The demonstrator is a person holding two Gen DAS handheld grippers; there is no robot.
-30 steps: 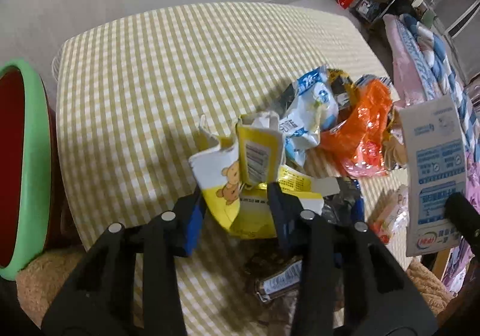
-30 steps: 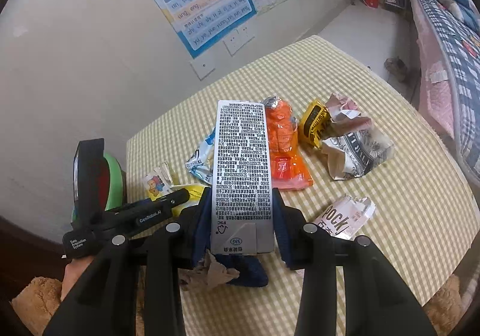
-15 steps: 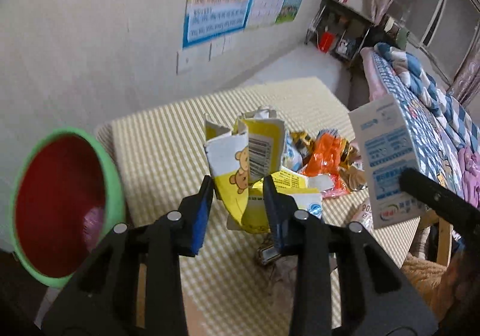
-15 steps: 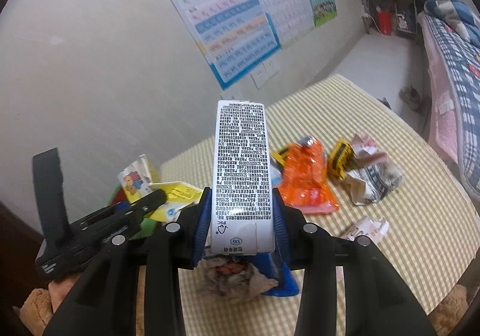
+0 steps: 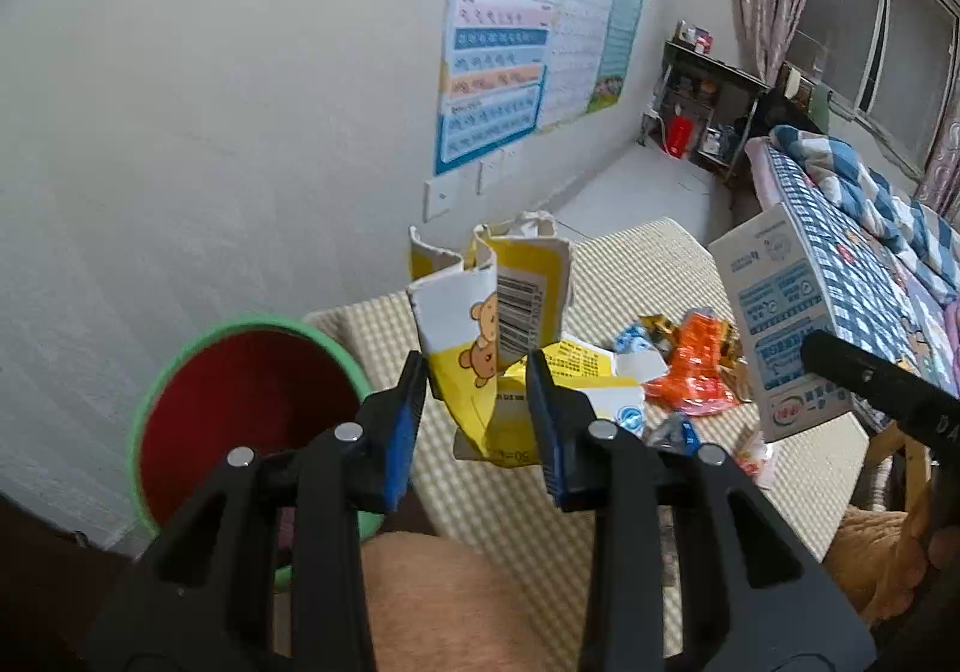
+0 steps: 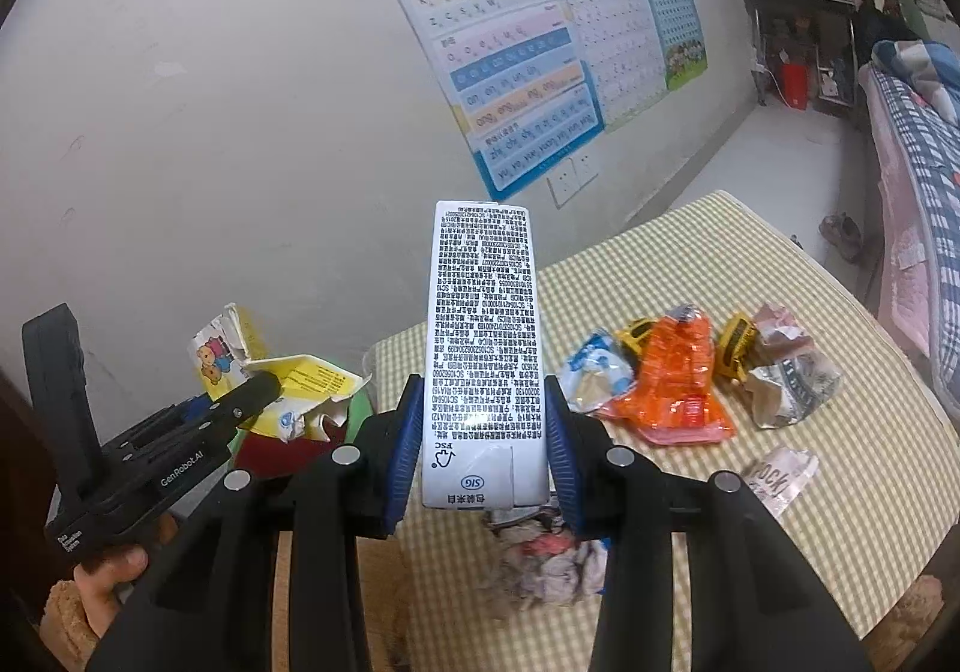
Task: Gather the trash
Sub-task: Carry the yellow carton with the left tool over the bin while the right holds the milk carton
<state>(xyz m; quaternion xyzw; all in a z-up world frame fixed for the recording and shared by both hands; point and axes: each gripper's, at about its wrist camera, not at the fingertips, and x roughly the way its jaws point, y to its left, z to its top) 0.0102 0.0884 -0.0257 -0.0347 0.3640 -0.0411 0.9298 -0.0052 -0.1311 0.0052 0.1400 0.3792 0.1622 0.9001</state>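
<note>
My left gripper [image 5: 477, 372] is shut on a torn yellow and white bear carton [image 5: 486, 324] and holds it in the air, just right of a green bin with a red inside [image 5: 240, 402]. My right gripper [image 6: 483, 414] is shut on a white milk carton [image 6: 480, 348], held upright above the table's near edge. The milk carton also shows in the left wrist view [image 5: 780, 324]. The bear carton shows in the right wrist view [image 6: 282, 372], over the bin [image 6: 282, 447].
On the checked tablecloth [image 6: 750, 276] lie an orange wrapper [image 6: 678, 378], a blue and white wrapper [image 6: 594, 372], a yellow wrapper [image 6: 735, 342], crumpled paper [image 6: 786, 378], a small white packet [image 6: 780, 477] and a crumpled wad [image 6: 552, 564]. A bed [image 6: 918, 144] stands at right.
Both grippers have risen from the table with their cartons. The left gripper has swung left toward the green bin.
</note>
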